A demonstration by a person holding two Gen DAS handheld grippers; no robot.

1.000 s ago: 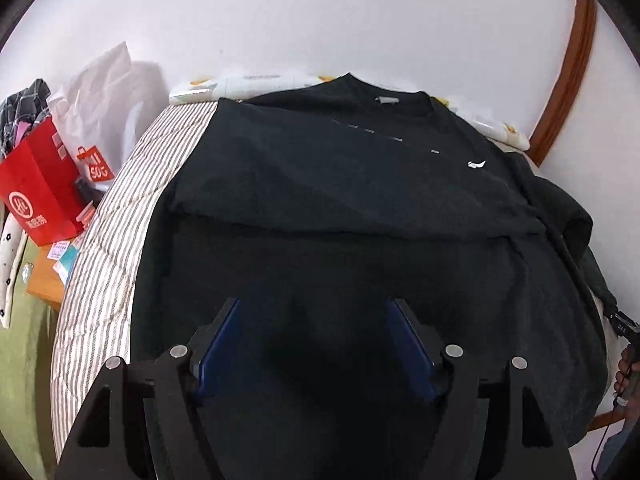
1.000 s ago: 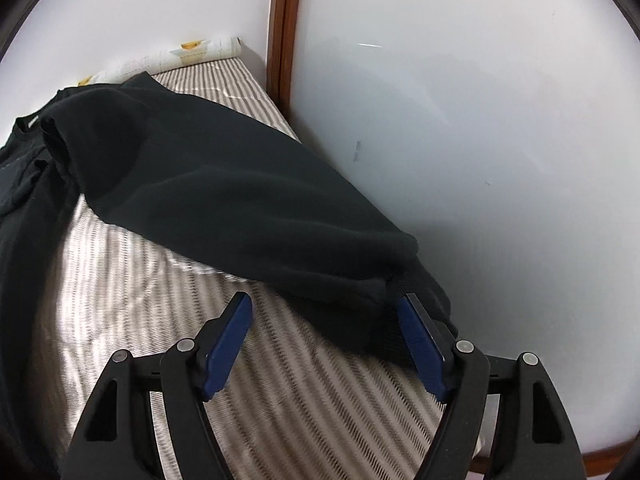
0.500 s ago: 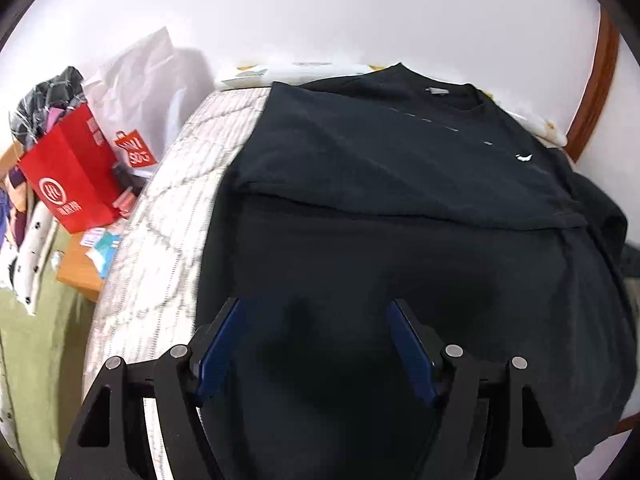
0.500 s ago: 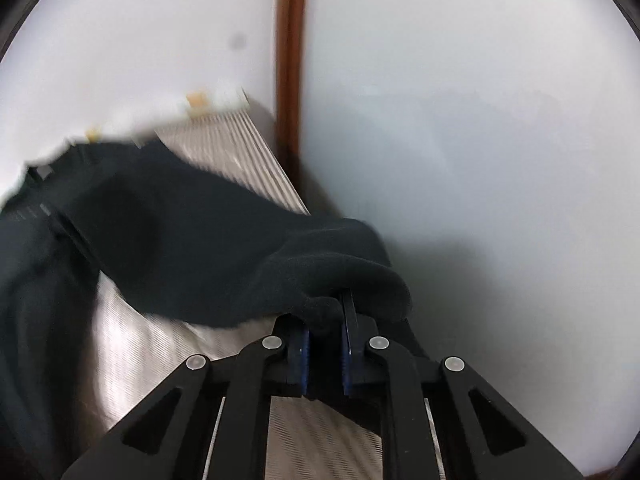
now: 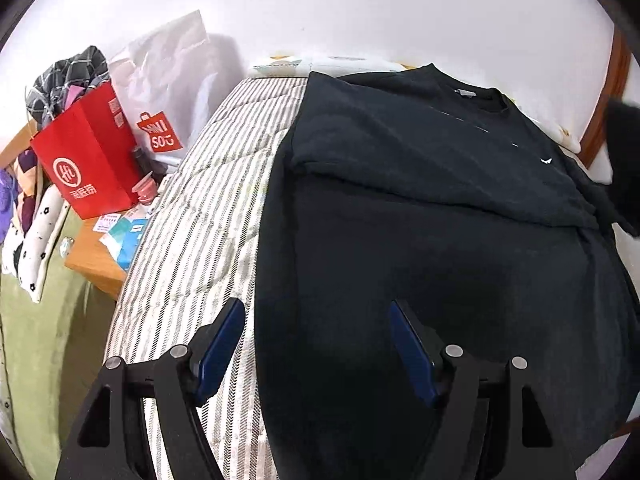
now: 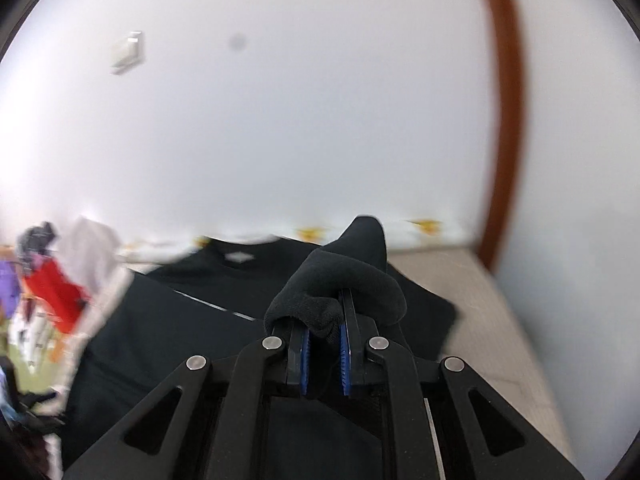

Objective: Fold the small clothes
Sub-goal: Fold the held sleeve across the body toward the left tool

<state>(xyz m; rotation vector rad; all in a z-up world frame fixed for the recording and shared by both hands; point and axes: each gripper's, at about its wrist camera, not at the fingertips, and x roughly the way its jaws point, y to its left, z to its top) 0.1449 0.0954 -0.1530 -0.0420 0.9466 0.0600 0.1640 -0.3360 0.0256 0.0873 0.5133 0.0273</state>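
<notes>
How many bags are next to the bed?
2. The red bag stands on the floor left of the bed; the white bag leans on the wall behind it. Clutter could hide more.

You see a black sweatshirt (image 5: 420, 168) with a small white logo (image 5: 546, 160) on a bed (image 5: 200, 216) striped in white and grey. Your tools have black frames and blue pads (image 5: 218, 348). Beside the bed stand a red paper bag (image 5: 86, 152) and a white bag (image 5: 168, 76) with red print.

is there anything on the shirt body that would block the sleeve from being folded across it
Nothing visible. The right gripper is shut on the sleeve, lifted above the black shirt, whose front lies bare. The open left gripper hovers at the shirt's near left edge.
</notes>
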